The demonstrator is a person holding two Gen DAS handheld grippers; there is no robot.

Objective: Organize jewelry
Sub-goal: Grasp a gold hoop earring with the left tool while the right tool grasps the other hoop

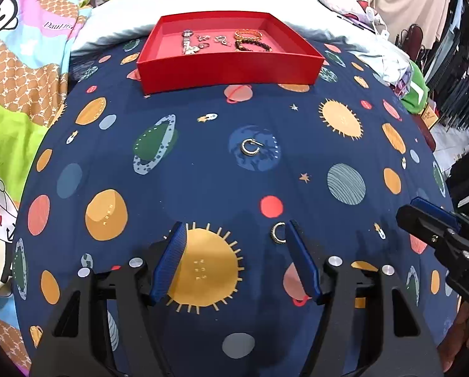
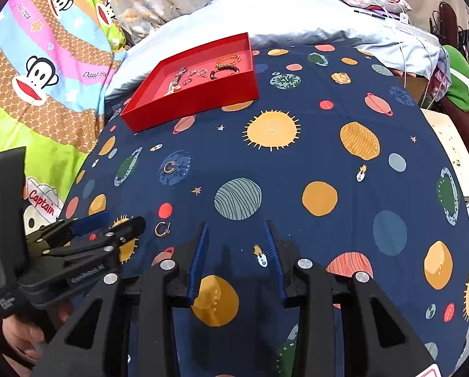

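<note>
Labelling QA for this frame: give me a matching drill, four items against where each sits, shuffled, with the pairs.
Items:
1. near gold hoop earring
2. far gold hoop earring
3. dark beaded bracelet
4. open left hand-held gripper

Places:
A. inside the shallow red cardboard tray
B. on a blue planet print of the navy space-pattern cloth
C. above an orange sun print
D. by the left gripper's right fingertip

Pairs: 1-D, 2-B, 3-A, 4-C

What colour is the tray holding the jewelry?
Red, inside and out. The tray shows best in the left wrist view.
</note>
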